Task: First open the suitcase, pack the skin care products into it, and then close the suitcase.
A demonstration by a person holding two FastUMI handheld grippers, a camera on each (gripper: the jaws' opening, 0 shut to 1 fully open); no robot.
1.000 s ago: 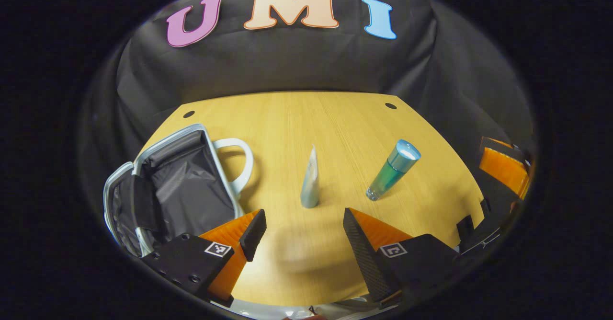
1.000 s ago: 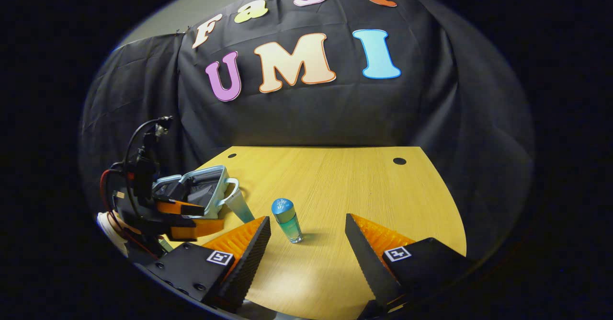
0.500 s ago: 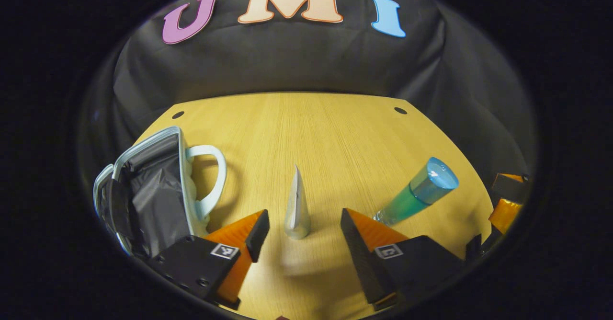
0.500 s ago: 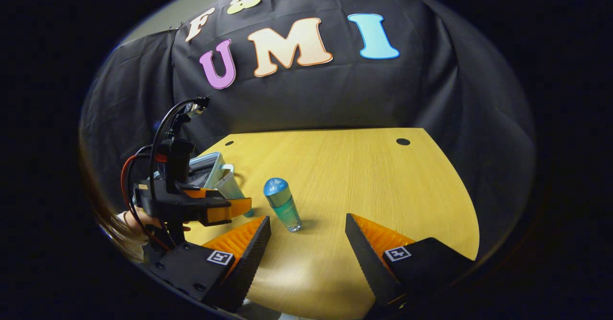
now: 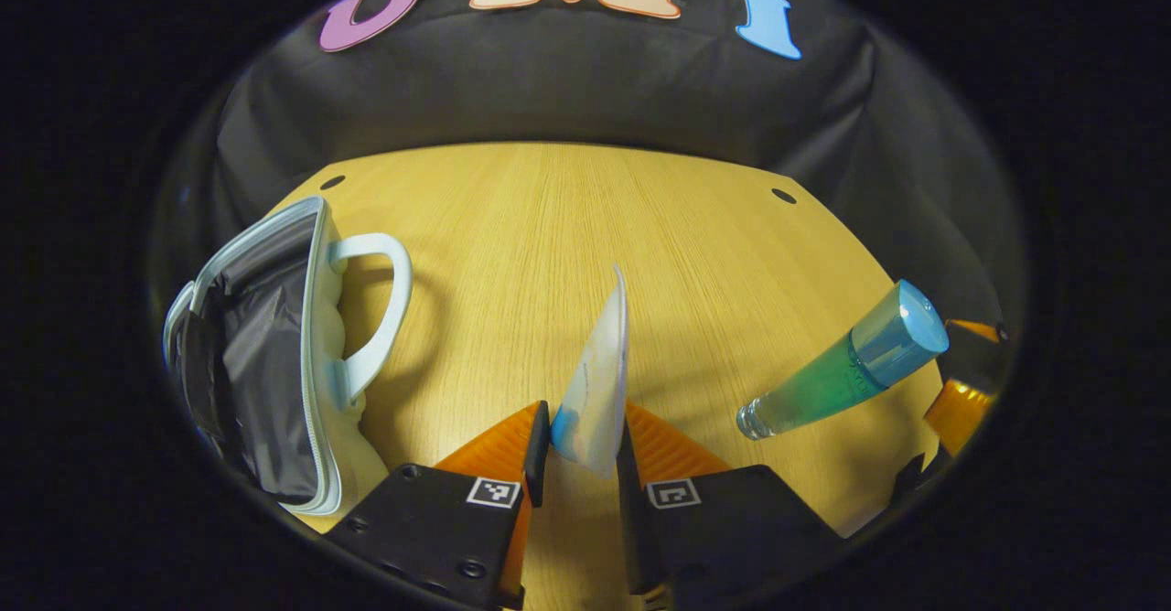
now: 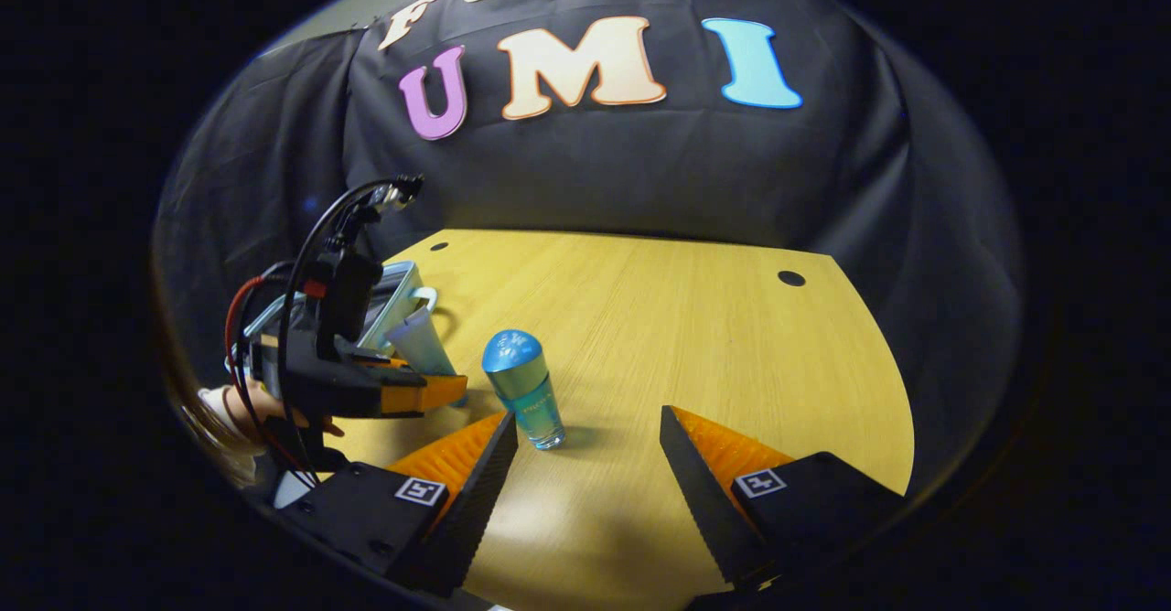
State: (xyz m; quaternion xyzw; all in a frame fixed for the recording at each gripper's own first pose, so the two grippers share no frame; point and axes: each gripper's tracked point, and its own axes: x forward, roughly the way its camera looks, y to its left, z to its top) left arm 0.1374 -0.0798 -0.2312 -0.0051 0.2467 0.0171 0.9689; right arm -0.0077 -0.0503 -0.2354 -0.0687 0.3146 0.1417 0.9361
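In the left gripper view, the left gripper (image 5: 580, 451) is seen closed on a pale tube (image 5: 596, 390), whose lower end is pinched between both fingers while its flat crimped tip points away toward the far side of the wooden table (image 5: 567, 227). The small suitcase (image 5: 265, 355) is found at the left of that view, open, with its dark lining exposed and its light handle (image 5: 377, 311) turned toward the middle of the table. A blue-green bottle (image 5: 837, 366) with a blue cap is seen to the right of the tube, well apart from it, and appears tilted in this view. In the right gripper view, the right gripper (image 6: 585, 451) is held with its fingers wide apart and nothing between them, above the near part of the table (image 6: 695, 337). The bottle (image 6: 523, 388) is shown there standing upright just beyond the left-hand finger. Farther left, the left gripper (image 6: 430, 393) is seen with the tube (image 6: 418, 341) rising from it, a hand (image 6: 240, 405) behind it, and the suitcase (image 6: 393, 295) beyond.
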